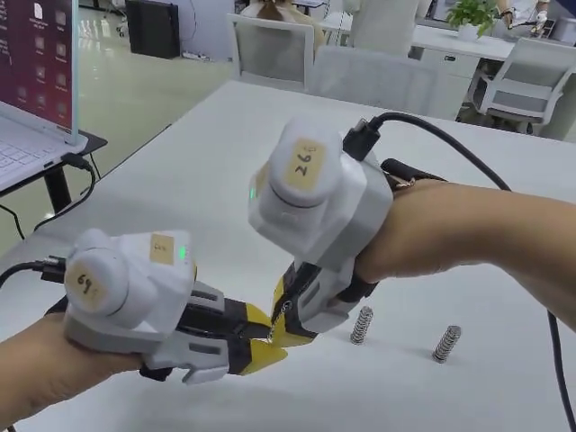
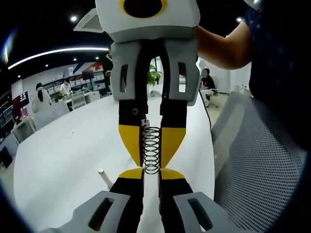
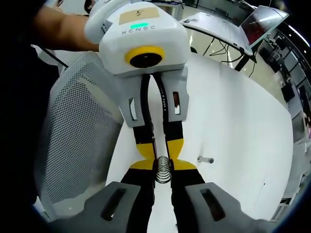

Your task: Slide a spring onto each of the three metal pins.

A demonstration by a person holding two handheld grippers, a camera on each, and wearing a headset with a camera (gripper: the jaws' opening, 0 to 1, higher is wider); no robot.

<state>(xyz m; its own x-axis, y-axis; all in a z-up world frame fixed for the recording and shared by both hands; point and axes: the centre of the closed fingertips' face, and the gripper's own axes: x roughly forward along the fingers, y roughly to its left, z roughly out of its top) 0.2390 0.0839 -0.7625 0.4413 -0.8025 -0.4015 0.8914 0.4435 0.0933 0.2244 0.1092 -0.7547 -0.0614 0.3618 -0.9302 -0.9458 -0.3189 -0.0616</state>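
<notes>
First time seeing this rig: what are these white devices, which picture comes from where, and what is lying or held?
No robot: a person holds two grippers, each with two jaws. The head view looks down from a headset; the other two views come from cameras on the grippers. The right gripper pinches a spring between its yellow-tipped jaws. The left gripper meets it tip to tip; what it grips is unclear. Two loose springs and a pin lie on the white table.

R gripper [image 3: 163, 166] angled down, jaws clamped; L gripper [image 2: 151, 174] level, tips meeting.
</notes>
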